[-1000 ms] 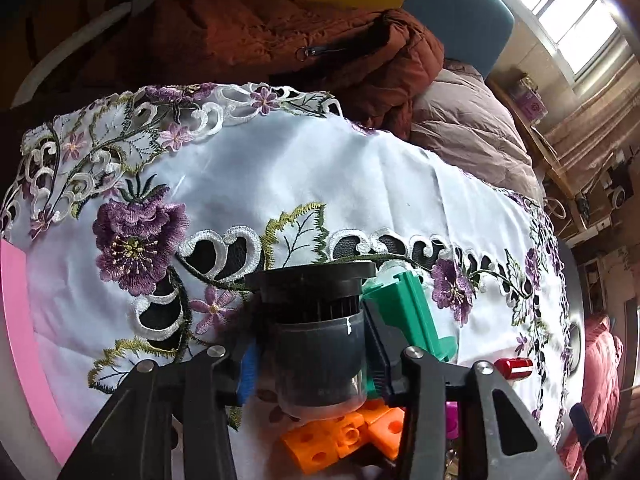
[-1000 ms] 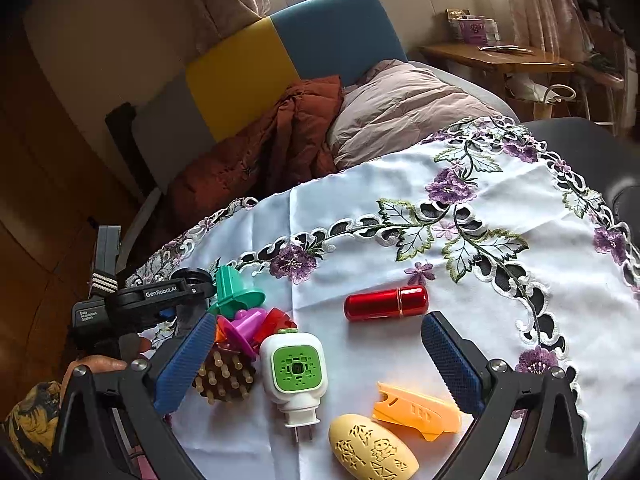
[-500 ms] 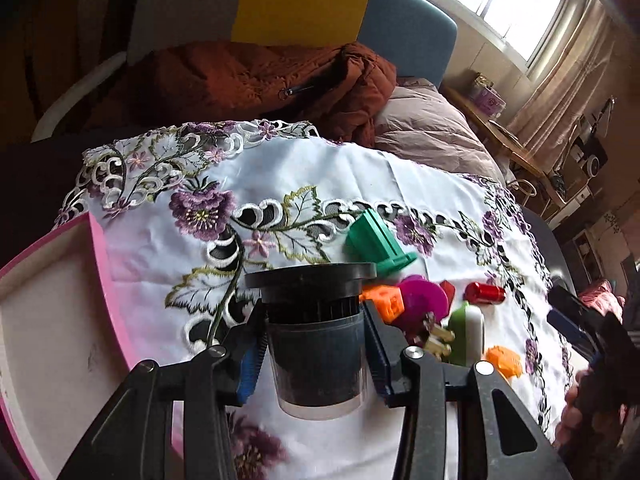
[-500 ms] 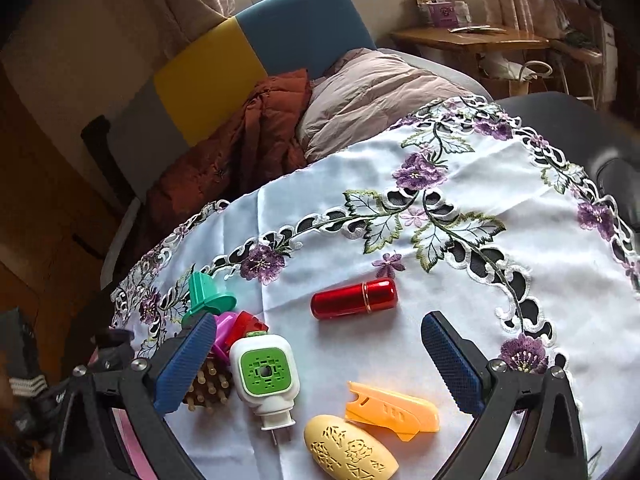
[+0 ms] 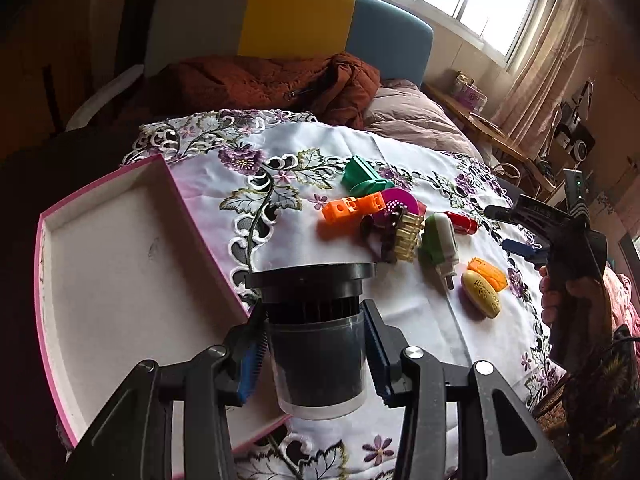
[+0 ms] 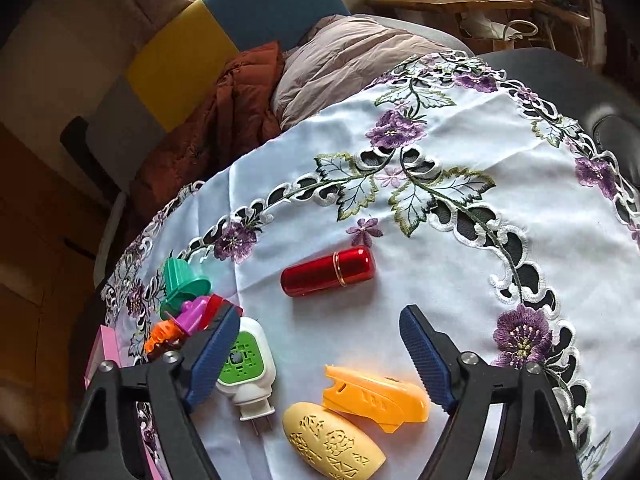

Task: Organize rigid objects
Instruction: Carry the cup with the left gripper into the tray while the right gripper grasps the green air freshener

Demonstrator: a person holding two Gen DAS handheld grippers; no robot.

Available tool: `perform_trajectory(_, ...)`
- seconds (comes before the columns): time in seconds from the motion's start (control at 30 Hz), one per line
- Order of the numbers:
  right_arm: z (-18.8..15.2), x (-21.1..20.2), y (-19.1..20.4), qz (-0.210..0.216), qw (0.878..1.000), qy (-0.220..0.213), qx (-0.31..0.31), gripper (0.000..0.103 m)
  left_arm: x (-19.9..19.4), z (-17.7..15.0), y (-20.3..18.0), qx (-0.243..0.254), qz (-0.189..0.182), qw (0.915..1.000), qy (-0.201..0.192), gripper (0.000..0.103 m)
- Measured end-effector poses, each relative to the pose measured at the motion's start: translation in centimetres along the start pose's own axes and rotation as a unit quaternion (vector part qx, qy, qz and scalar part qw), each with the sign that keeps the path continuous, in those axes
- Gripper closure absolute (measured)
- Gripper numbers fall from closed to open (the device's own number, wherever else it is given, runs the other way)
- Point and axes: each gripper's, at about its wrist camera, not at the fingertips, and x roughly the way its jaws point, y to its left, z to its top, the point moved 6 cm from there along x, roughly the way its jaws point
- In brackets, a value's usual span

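Observation:
My left gripper (image 5: 314, 344) is shut on a black-lidded dark jar (image 5: 316, 332), held above the right edge of a pink-rimmed white tray (image 5: 120, 264). My right gripper (image 6: 320, 344) is open and empty, hovering over the cloth just in front of a red metallic tube (image 6: 328, 271). Below it lie an orange clip (image 6: 374, 398), a yellow oval case (image 6: 332, 446) and a white-green plug-in device (image 6: 246, 368). A pile of a green cup (image 5: 360, 178), orange block (image 5: 350, 210), magenta piece (image 5: 396, 202) and brush (image 5: 404, 234) sits mid-table.
The table carries a white cloth with purple embroidered flowers (image 6: 480, 208). Behind it stand a grey, yellow and blue chair (image 5: 296, 24) with a rust jacket (image 5: 260, 80) and a mauve quilt (image 6: 352, 56). The right gripper also shows in the left wrist view (image 5: 520, 228).
My left gripper has pulled back and to the left with the jar, so the pink tray has come into view beneath it. My right gripper has moved closer to the red tube.

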Motion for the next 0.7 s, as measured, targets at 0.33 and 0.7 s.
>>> perform_trajectory(0.33,-2.6,1.3,5.3,0.061,0.992,0.036,-0.102,0.03,-2.8,-2.8,3.4,-0.045,0.014,0.9988,-0.01,0.058)
perform_trajectory(0.7,-4.9,6.3,6.7,0.023,0.983,0.089,-0.157,0.05,-4.4,-4.6,7.0,-0.086,0.03,0.9957,-0.016,0.058)
